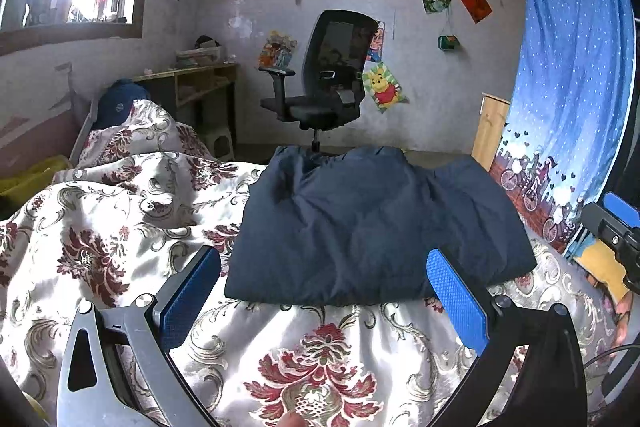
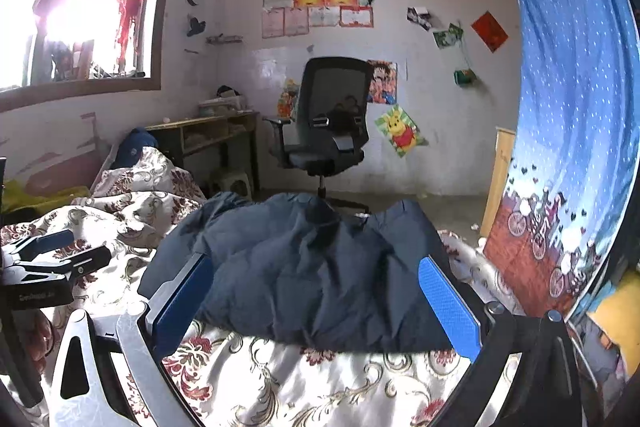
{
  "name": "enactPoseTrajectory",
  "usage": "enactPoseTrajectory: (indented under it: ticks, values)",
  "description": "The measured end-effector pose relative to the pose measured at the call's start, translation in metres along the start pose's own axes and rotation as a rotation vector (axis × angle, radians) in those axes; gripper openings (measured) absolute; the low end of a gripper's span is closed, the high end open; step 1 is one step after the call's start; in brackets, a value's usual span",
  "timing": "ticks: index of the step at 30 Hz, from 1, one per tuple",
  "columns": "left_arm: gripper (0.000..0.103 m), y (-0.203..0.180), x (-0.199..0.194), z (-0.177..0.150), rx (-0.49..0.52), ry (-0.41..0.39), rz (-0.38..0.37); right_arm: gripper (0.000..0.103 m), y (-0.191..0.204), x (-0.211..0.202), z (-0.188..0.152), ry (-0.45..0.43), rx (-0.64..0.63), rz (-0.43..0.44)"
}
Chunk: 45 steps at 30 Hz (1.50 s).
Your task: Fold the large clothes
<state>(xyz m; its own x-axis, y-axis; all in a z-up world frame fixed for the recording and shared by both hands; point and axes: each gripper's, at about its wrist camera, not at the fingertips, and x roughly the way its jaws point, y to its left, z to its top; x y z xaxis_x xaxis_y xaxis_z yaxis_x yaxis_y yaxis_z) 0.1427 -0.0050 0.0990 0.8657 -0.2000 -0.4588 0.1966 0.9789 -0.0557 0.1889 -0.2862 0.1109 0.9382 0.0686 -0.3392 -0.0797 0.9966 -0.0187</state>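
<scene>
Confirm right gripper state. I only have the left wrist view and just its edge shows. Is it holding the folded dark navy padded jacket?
Observer: No. The right gripper is open with its blue pads wide apart, and nothing is clamped. The folded dark navy padded jacket lies ahead of it on the white-and-red floral bedspread.
Operator: Left gripper clear of the jacket?
Observer: From the right wrist view, the left gripper sits to the jacket's left, and a strip of bedspread shows between them.

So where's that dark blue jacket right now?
The folded dark blue jacket lies on the floral bedspread, just ahead of both open tools, with the office chair behind it.
</scene>
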Motion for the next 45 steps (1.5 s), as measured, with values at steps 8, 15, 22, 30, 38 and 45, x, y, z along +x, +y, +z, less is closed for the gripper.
enactPoseTrajectory:
  ticks: [8, 15, 22, 30, 38, 45]
  values:
    - [0.101, 0.004, 0.002, -0.011, 0.015, 0.0, 0.02, 0.103, -0.003, 0.002, -0.015, 0.036, 0.002, -0.026]
    - [0.101, 0.003, 0.002, -0.017, 0.038, -0.013, 0.026, 0.103, -0.001, -0.002, -0.019, 0.012, -0.024, -0.027]
    - [0.101, 0.001, 0.008, -0.029, 0.065, 0.001, 0.028, 0.103, 0.0, 0.004, -0.03, 0.033, -0.04, -0.022]
    - [0.101, 0.0, 0.015, -0.045, 0.067, 0.013, 0.04, 0.103, -0.01, 0.023, -0.055, 0.129, -0.028, -0.034]
    - [0.101, -0.001, 0.033, -0.06, 0.062, 0.075, 0.04, 0.103, -0.017, 0.031, -0.067, 0.157, -0.022, -0.046]
    - [0.101, -0.003, 0.042, -0.063, 0.069, 0.088, 0.038, 0.103, -0.021, 0.038, -0.071, 0.17, -0.015, -0.05]
